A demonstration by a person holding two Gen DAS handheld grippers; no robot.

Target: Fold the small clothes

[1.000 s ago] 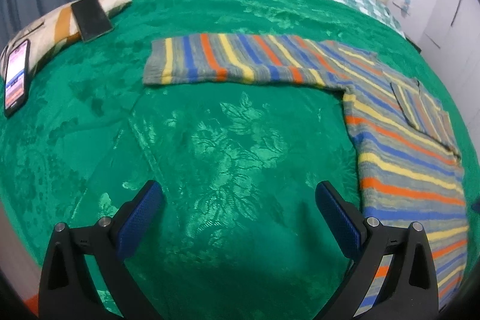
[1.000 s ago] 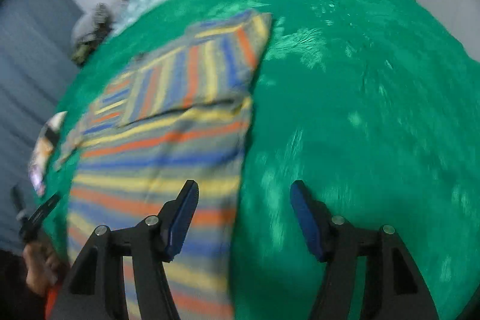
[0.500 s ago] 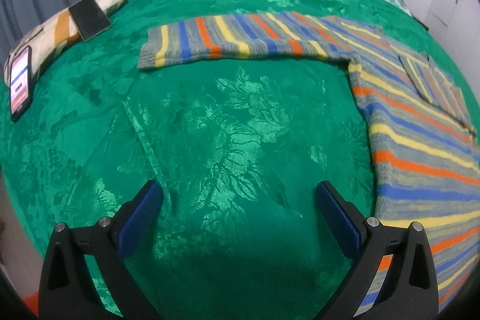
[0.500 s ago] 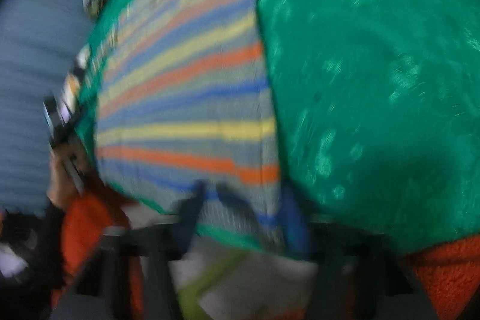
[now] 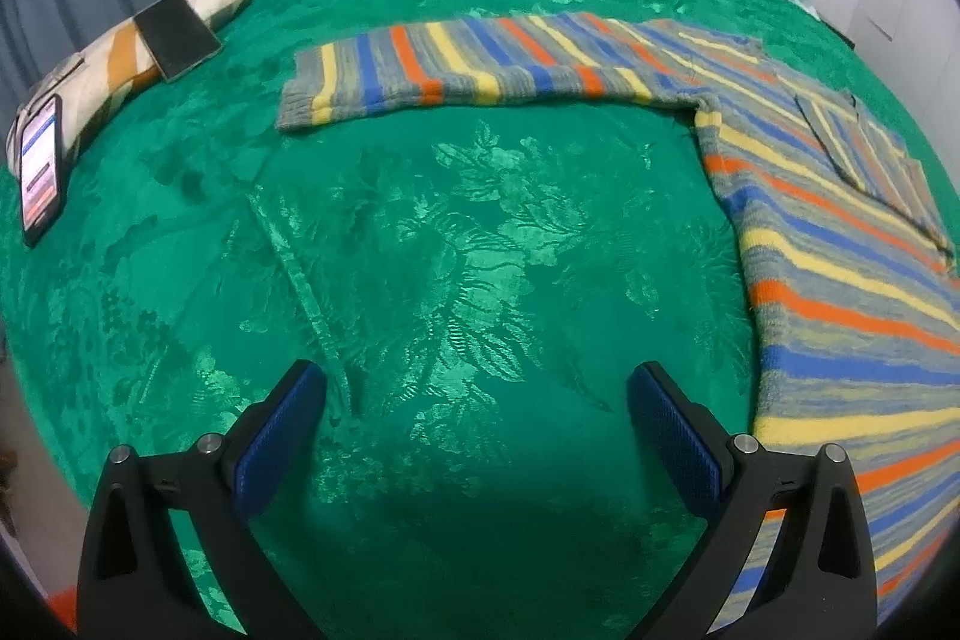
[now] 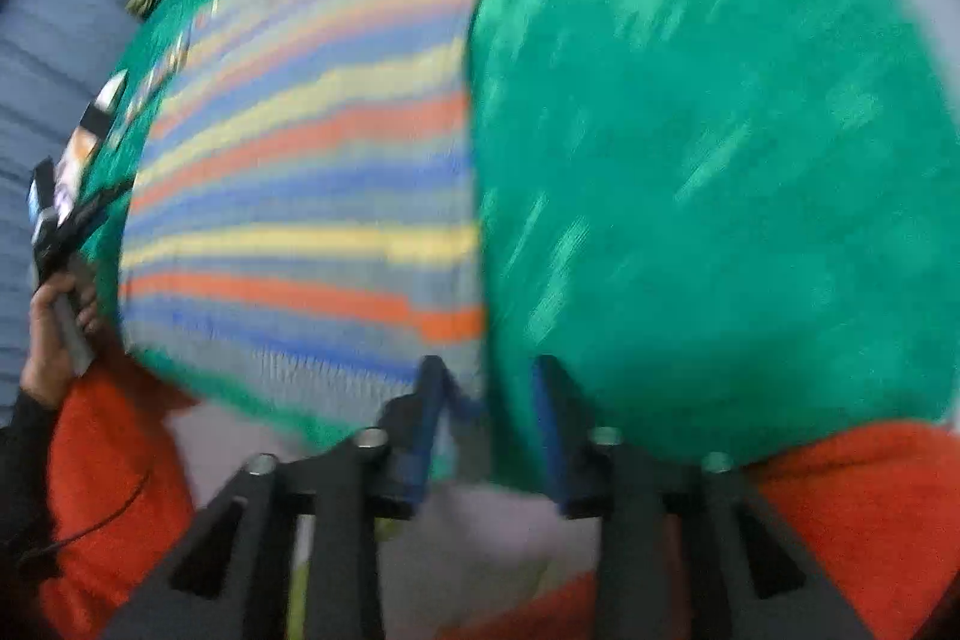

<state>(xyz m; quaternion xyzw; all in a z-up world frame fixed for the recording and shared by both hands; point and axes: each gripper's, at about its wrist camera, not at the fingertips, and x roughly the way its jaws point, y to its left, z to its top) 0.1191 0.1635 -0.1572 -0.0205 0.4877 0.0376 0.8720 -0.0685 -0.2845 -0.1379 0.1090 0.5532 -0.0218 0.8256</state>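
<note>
Opening right gripper (image 6: 486, 424) at striped sweater (image 6: 300, 196) hem corner, left gripper (image 5: 474, 436) apart, sweater rightward.

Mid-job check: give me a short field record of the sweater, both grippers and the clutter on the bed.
garment: striped sweater, flat on the green bedspread
sleeve: one sleeve stretched out sideways
left gripper: open, above bare bedspread, nothing between its fingers
right gripper: at the sweater's near hem corner, fingers opening; picture too blurred to confirm a hold
clutter: two phones on a small pillow
</note>
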